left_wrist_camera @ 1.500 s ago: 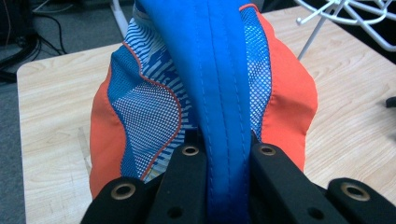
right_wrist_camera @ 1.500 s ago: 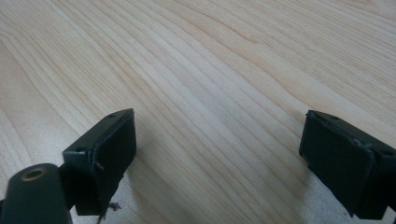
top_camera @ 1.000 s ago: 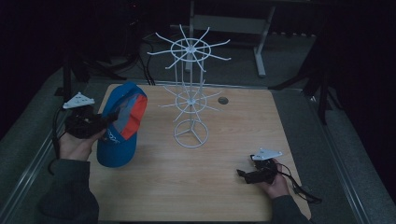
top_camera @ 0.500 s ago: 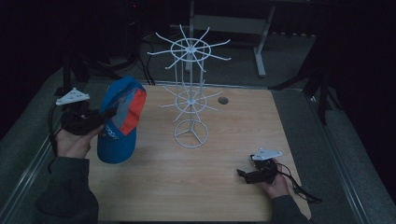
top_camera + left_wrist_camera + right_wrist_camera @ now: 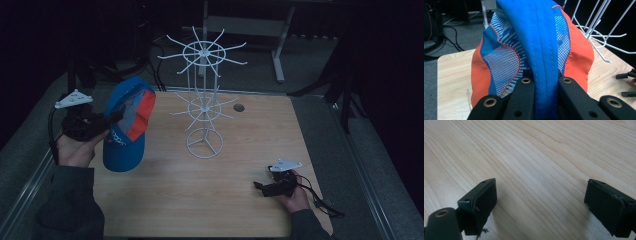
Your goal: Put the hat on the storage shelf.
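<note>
The cap (image 5: 127, 125), blue with orange side panels and striped mesh, hangs in the air over the left part of the table (image 5: 240, 130), its crown tipped up and away from the person and its blue brim pointing down toward the near left edge. In the left gripper view the cap (image 5: 531, 50) rises straight ahead of the camera: a stitched blue band runs down its middle and passes between the two black jaws, which press against it from either side. The left gripper (image 5: 107, 120) thus has the cap clamped, gripping it from the cap's left side in the high view, with the left hand (image 5: 75, 147) below and behind it at the table's left edge. The grey three-cornered plate sits on top of that gripper.

Just to the right of the cap stands the white wire rack (image 5: 204, 100), apart from the cap, with two tiers of spokes above a round base resting on the table. In the left gripper view its white prongs (image 5: 596, 32) show beyond the cap's right side.

Well apart, at the near right of the table, the right hand (image 5: 295, 195) holds the right gripper (image 5: 260, 187) low over the wood. In the right gripper view its jaws stand wide, with bare table (image 5: 536, 170) between them.
</note>
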Motion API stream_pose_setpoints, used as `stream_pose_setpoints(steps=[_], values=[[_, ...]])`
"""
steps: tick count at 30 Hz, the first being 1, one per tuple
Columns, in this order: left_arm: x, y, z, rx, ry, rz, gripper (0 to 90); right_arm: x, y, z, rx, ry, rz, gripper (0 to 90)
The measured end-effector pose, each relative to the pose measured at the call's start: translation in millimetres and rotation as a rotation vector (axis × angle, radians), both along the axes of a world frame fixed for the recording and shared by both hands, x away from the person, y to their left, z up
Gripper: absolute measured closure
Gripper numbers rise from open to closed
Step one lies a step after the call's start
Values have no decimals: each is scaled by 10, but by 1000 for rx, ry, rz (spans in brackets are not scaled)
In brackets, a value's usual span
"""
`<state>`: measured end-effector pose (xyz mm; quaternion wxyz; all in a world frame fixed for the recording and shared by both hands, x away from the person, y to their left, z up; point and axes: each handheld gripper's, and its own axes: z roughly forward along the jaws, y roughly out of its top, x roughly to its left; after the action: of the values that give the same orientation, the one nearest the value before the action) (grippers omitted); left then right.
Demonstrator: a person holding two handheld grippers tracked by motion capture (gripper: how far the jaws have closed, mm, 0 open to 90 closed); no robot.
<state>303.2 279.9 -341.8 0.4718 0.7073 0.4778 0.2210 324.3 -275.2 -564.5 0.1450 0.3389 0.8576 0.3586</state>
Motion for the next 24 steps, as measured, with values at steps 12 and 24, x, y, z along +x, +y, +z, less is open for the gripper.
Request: stream_pose_setpoints(steps=[12, 24], values=[[11, 12, 98, -34, -25, -3, 883, 0, 0, 0, 0, 0, 0, 107], [23, 21, 204, -64, -48, -4, 883, 0, 0, 0, 0, 0, 0, 107]])
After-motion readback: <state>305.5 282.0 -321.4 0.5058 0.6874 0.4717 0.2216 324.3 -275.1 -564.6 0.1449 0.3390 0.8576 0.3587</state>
